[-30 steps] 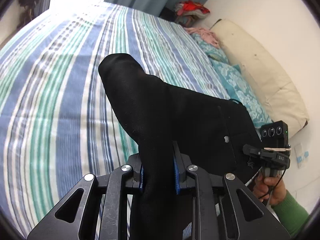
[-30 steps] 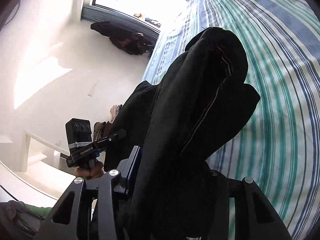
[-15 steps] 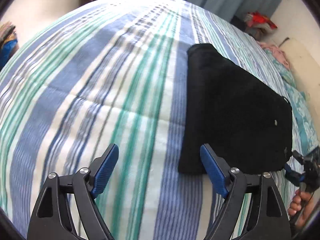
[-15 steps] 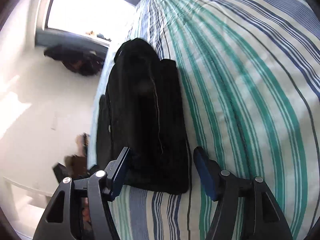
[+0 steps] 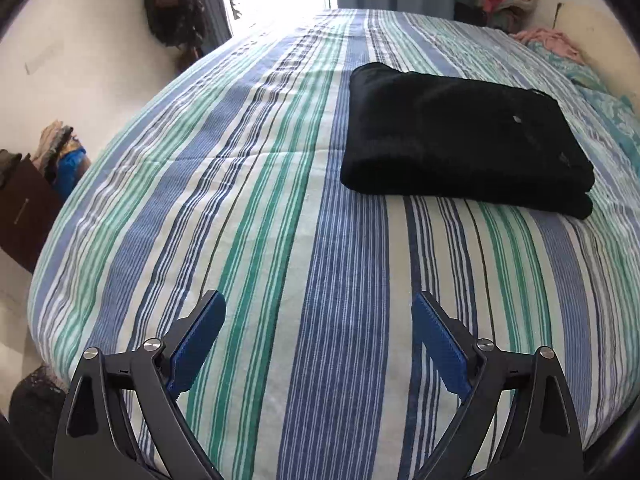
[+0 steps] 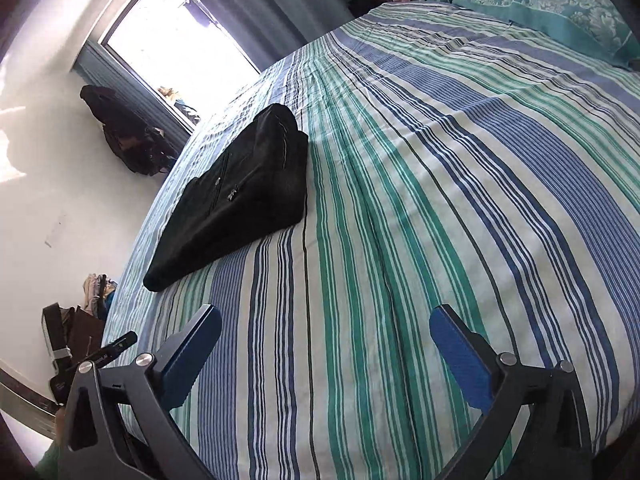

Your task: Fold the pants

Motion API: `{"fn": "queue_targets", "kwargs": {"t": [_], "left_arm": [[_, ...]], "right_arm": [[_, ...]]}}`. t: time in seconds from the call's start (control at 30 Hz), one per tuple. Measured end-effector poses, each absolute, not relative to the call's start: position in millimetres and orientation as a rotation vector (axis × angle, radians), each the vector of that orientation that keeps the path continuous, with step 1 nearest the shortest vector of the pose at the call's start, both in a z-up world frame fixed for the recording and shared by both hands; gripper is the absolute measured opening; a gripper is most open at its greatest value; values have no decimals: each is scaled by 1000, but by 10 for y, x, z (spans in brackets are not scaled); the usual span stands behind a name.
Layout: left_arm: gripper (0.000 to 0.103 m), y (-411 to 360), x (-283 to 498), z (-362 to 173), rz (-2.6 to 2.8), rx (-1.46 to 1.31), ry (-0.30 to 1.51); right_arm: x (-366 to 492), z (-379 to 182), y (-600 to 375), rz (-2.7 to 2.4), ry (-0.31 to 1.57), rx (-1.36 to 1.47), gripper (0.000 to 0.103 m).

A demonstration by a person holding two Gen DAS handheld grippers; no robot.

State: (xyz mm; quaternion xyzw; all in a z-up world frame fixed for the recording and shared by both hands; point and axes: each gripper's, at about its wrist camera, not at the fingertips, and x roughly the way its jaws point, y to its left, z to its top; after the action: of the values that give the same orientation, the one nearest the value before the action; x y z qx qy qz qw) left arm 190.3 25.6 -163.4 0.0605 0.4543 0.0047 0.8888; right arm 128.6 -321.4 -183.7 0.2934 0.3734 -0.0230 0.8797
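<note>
we see the black pants (image 5: 460,140) lying folded in a flat bundle on the striped bed (image 5: 280,240), well apart from both tools. our left gripper (image 5: 318,344) has just been opening and now stands wide with nothing between its blue pads (image 5: 196,344). our right gripper (image 6: 326,354) has just been opening too, spread wide over bare bedcover, empty.
</note>
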Motion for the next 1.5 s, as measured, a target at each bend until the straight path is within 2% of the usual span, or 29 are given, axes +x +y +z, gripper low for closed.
{"fn": "queue_targets", "kwargs": {"t": [0.17, 0.33, 0.73, 1.1, 1.3, 1.5], "left_arm": [[96, 105, 1678, -1455, -8, 154, 906], [98, 35, 1493, -1200, -19, 160, 846], [102, -18, 1127, -422, -101, 160, 756], [103, 336, 514, 391, -214, 47, 697], [103, 346, 445, 463, -237, -38, 700], [103, 205, 456, 272, -84, 114, 720]], "right_arm": [[1197, -1768, -2905, -132, 850, 463, 103], [1033, -1455, -2652, -224, 813, 280, 103], [984, -552, -2253, -217, 811, 211, 103], [283, 291, -1814, -157, 745, 133, 103], [140, 405, -1626, -141, 728, 100, 103], [261, 209, -1563, -162, 775, 65, 103]]}}
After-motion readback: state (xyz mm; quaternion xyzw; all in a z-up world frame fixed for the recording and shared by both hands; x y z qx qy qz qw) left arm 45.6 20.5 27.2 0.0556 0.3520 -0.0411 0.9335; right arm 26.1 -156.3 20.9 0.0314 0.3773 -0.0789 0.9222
